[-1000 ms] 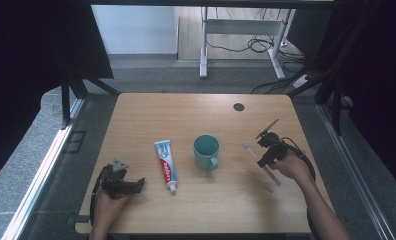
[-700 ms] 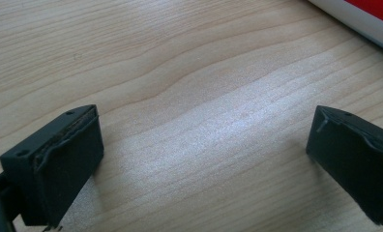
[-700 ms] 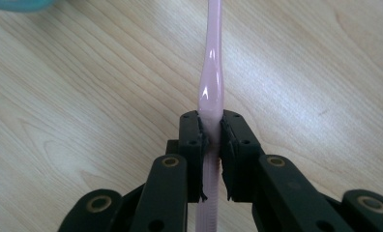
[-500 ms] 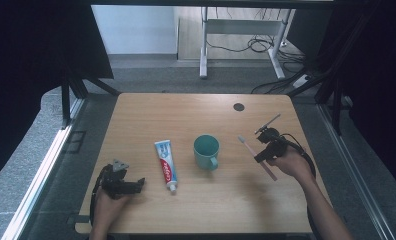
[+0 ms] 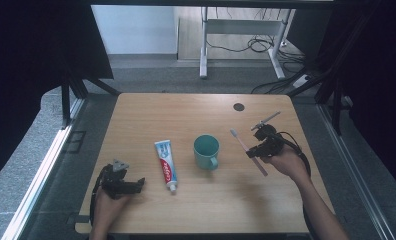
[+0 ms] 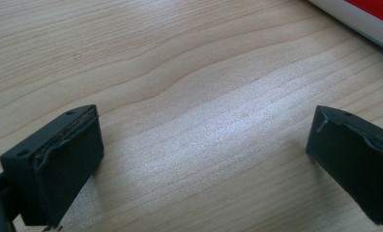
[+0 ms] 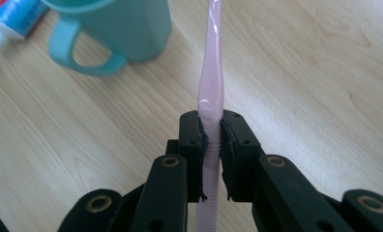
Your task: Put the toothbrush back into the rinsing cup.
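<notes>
Since approx. a sec ago, the pink toothbrush (image 5: 248,150) has been lifted off the wooden surface (image 5: 186,110) by the right hand-held gripper (image 5: 256,150), at right of centre in the high view; earlier it lay lower and nearer the surface, and now its head is raised and pointed up-left toward the teal mug (image 5: 206,151). In the right gripper view the right hand-held gripper (image 7: 213,140) is seen clamped tight on the toothbrush (image 7: 212,72) handle, pads pressed on both sides, w/ the shaft running straight up the frame and the mug (image 7: 126,29) at upper left. The brush head is cut off by the top edge there, so its exact position vs. the mug rim can't be told. The left hand-held gripper (image 5: 131,184), lower left in the high view, has not been moved; in the left gripper view its jaws are held wide apart over bare wood, nothing betw. them. The toothpaste tube (image 5: 166,162) is left flat just left of the mug, untouched. Judged from this: pickup is done, grip looks secure, and the brush is prob. meant to be dropped into the mug next. That would call for the head or handle to be brought over the rim and tilted more upright; the mug could be nudged if it's approached too low.
</notes>
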{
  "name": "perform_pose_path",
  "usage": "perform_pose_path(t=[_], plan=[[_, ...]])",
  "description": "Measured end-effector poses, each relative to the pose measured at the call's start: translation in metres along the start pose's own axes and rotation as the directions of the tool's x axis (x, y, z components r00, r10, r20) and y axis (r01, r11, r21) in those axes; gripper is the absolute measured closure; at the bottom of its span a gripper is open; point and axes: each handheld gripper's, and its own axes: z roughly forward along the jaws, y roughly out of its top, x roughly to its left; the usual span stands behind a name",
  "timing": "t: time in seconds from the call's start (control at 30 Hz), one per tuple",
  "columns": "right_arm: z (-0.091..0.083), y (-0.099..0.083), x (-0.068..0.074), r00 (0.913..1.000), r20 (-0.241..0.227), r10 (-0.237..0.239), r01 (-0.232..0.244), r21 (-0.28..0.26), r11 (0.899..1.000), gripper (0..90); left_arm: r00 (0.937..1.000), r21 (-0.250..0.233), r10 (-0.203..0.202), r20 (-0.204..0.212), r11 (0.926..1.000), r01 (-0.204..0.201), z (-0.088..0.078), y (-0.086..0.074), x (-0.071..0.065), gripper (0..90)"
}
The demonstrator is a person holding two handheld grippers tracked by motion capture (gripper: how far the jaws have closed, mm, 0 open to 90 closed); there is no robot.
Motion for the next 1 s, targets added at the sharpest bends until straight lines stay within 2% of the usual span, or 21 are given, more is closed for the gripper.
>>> perform_pose_path(t=[0.27,0.6,1.0], plan=[[-0.003,0.008,0.007,0.9995,-0.031,-0.009,0.007,-0.083,0.997,79.3,1.0,0.0,0.0,0.0,1.0,0.0,0.0,0.0,0.0,0.0],[-0.005,0.02,0.016,0.9989,-0.034,-0.034,0.028,-0.149,0.988,79.3,1.0,0.0,0.003,0.0,1.0,-0.003,0.0,0.0,0.0,0.0],[-0.003,0.033,0.025,0.9968,-0.052,-0.061,0.046,-0.237,0.97,79.3,1.0,0.0,0.003,0.0,1.0,-0.003,0.0,0.0,0.0,0.0]])
